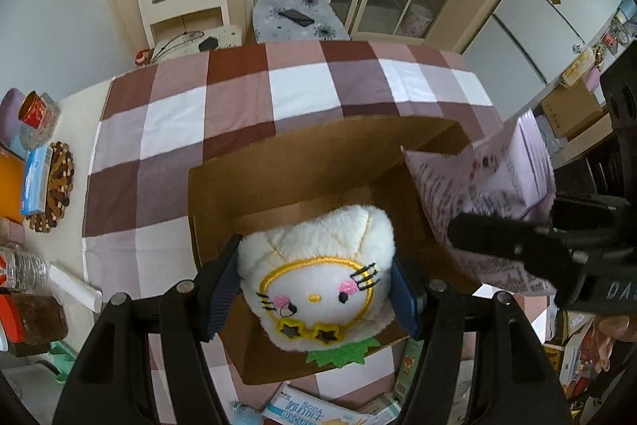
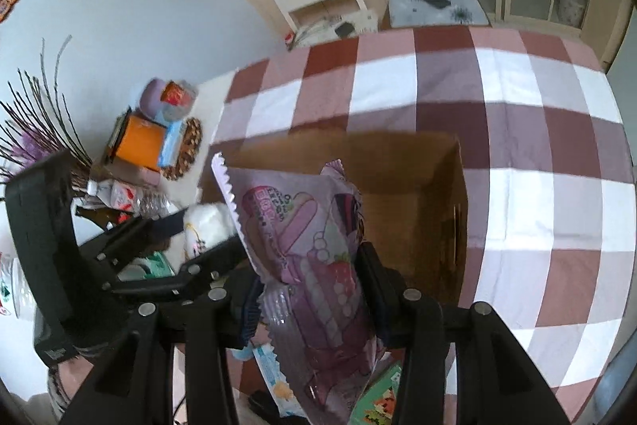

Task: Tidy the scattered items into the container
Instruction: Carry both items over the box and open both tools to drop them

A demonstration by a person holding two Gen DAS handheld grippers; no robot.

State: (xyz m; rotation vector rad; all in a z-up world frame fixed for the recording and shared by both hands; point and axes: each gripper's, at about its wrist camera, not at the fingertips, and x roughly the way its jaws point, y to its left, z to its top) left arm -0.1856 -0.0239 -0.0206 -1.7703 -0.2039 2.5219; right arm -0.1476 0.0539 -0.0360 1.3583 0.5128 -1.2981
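Note:
An open cardboard box (image 1: 286,182) (image 2: 422,210) stands on the checked tablecloth. My left gripper (image 1: 314,293) is shut on a white plush toy (image 1: 318,273) with a yellow-rimmed face, held over the box's near side; the toy also shows in the right wrist view (image 2: 207,222). My right gripper (image 2: 310,289) is shut on a pink snack bag (image 2: 306,249) with a strawberry print, held over the box's near edge. In the left wrist view the bag (image 1: 489,186) hangs at the box's right side, with the right gripper's finger (image 1: 509,245) in front of it.
A soda-cracker packet (image 1: 318,409) (image 2: 274,373) and a green printed box (image 2: 382,401) lie on the cloth below the grippers. Bottles, an orange box (image 2: 141,142), a woven trivet (image 1: 59,186) and a red can (image 1: 34,108) crowd the table's left side. Two chairs stand beyond the far edge.

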